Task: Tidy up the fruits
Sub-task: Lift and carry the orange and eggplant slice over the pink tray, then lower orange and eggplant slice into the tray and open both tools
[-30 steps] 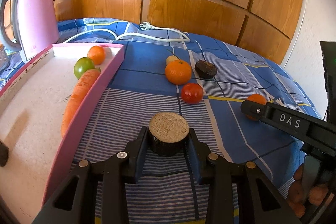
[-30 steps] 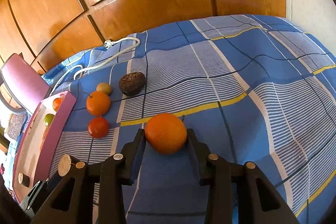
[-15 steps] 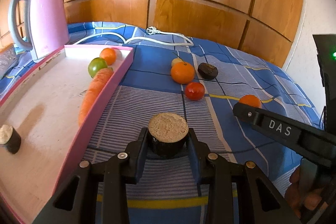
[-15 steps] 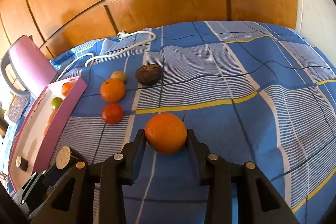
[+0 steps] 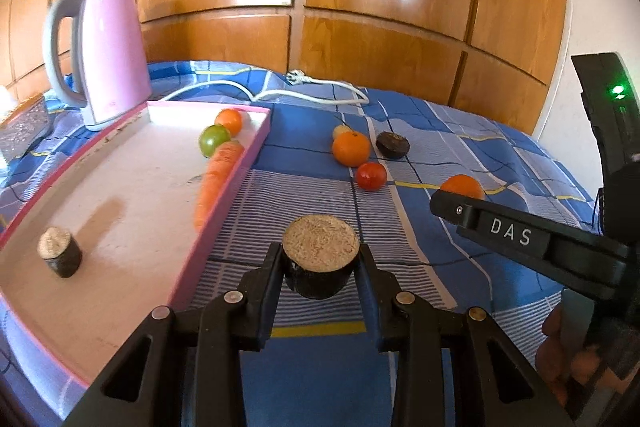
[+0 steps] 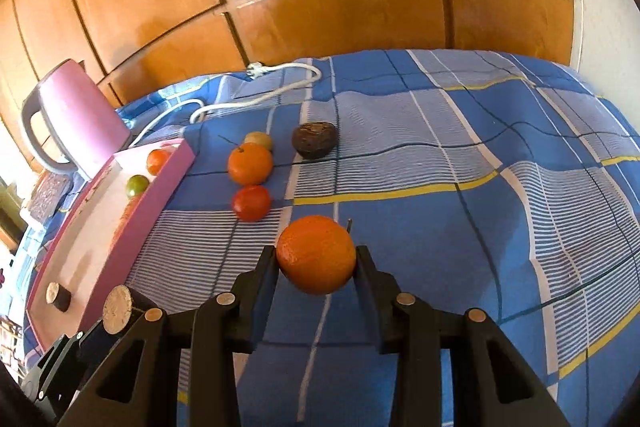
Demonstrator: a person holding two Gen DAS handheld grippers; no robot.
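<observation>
My left gripper point(image 5: 320, 267) is shut on a dark cut piece with a tan top point(image 5: 320, 247), held above the cloth just right of the pink tray point(image 5: 224, 223). My right gripper point(image 6: 316, 259) is shut on an orange point(image 6: 316, 255), held above the cloth. The tray holds a carrot point(image 5: 216, 175), a green fruit point(image 5: 214, 141), a small orange fruit point(image 5: 230, 121) and another dark cut piece point(image 5: 60, 255). On the cloth lie an orange point(image 6: 250, 163), a red tomato point(image 6: 252, 203), a dark round fruit point(image 6: 314, 139) and a small yellowish fruit point(image 6: 259, 139).
A pink kettle point(image 5: 100, 51) stands behind the tray, with its white cord and plug point(image 5: 296, 91) across the blue checked cloth point(image 6: 460, 227). A wooden panel wall runs behind. A patterned box point(image 5: 24, 127) sits far left.
Both grippers have risen and drawn back with their loads still held. The tray's near end and the dark piece on it have come into the left view.
</observation>
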